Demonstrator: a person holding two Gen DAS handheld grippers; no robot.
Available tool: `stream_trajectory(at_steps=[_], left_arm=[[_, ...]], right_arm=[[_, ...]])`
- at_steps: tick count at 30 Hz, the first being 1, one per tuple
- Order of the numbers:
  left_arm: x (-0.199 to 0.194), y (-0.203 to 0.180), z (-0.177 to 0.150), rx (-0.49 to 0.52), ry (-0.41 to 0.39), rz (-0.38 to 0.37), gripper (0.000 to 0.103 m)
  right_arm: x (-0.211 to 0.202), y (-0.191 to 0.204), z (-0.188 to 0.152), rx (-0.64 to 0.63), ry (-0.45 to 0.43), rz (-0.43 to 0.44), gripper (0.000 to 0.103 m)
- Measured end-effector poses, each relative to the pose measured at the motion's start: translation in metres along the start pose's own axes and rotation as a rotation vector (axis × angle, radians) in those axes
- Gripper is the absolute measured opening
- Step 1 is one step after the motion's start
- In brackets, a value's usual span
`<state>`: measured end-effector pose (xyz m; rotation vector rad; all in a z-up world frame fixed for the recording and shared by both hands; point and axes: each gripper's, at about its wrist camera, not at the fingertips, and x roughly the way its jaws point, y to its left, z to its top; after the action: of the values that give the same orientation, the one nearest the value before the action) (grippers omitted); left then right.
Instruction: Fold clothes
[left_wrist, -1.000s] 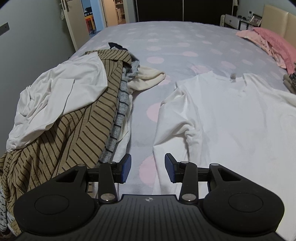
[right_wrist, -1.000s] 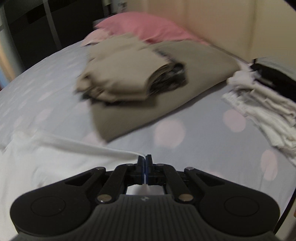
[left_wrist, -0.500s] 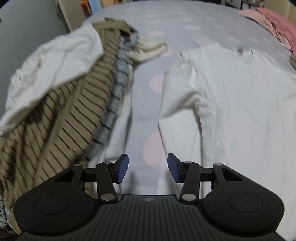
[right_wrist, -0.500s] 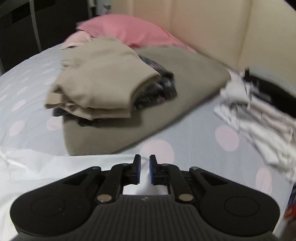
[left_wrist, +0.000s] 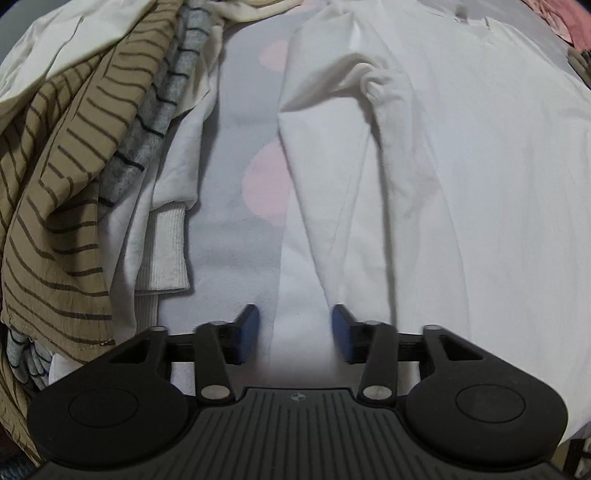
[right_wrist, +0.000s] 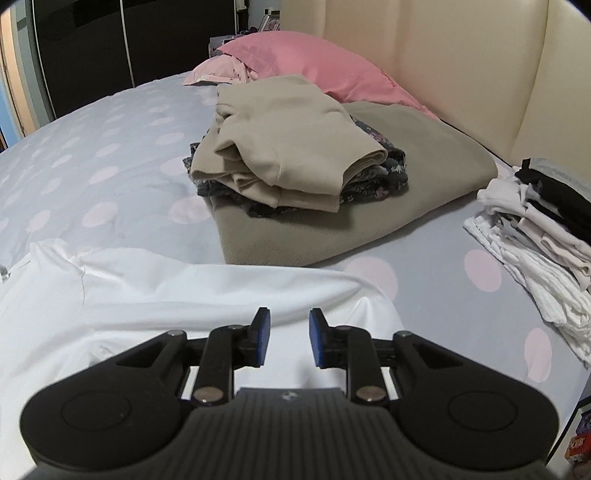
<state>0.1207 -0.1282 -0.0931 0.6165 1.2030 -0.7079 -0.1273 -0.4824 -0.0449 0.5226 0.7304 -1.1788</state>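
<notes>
A white shirt (left_wrist: 461, 155) lies spread on the bed (right_wrist: 110, 155). The left hand-held gripper (left_wrist: 294, 332) closes over its sleeve; the right hand-held gripper (right_wrist: 289, 338) opens, empty. Folded stacks (right_wrist: 288, 158) wait beside the pillow, an unfolded heap (left_wrist: 74, 155) remains.

Dim, even indoor light, sharp frames

Soft shadows fall under the white shirt (left_wrist: 480, 184) folds; fisheye bending curves the edges, dark vignette fills corners, and no glare or blur shows.

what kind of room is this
Most likely a bedroom: clothes lie on a bed with a polka-dot sheet, a pink pillow rests against a padded headboard, and folded clothes are stacked nearby.
</notes>
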Motion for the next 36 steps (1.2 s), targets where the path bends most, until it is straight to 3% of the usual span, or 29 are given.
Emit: stream_trajectory(at_steps=[1, 2, 7, 15, 17, 23, 31, 34, 36], left_arm=[[-0.003, -0.001, -0.001, -0.01, -0.006, -0.001, 0.003], [-0.007, 0.0, -0.002, -0.021, -0.016, -0.003, 0.001], [-0.045, 0.013, -0.007, -0.103, -0.097, -0.052, 0.0], [-0.13, 0.072, 0.003, -0.324, -0.355, -0.044, 0.0], [-0.146, 0.092, 0.005, -0.399, -0.41, -0.019, 0.0], [-0.161, 0.146, 0.004, -0.629, -0.448, 0.094, 0.0], [-0.133, 0.144, 0.009, -0.612, -0.433, 0.211, 0.002], [-0.139, 0.121, 0.003, -0.528, -0.469, 0.256, 0.018], [-0.144, 0.103, 0.001, -0.452, -0.507, 0.294, 0.021]], right_arm=[[0.001, 0.001, -0.001, 0.001, 0.003, -0.008, 0.026], [0.002, 0.0, -0.001, 0.007, 0.005, -0.018, 0.026], [0.004, -0.011, -0.001, 0.075, 0.019, -0.06, 0.026], [0.008, -0.017, -0.006, 0.134, 0.072, -0.066, 0.026], [0.009, -0.016, -0.006, 0.137, 0.077, -0.065, 0.026], [0.009, -0.009, -0.007, 0.121, 0.077, -0.058, 0.027], [0.01, -0.005, -0.008, 0.099, 0.084, -0.043, 0.028], [0.005, 0.001, -0.009, 0.052, 0.084, 0.021, 0.03], [-0.002, 0.008, -0.014, 0.003, 0.079, 0.083, 0.031]])
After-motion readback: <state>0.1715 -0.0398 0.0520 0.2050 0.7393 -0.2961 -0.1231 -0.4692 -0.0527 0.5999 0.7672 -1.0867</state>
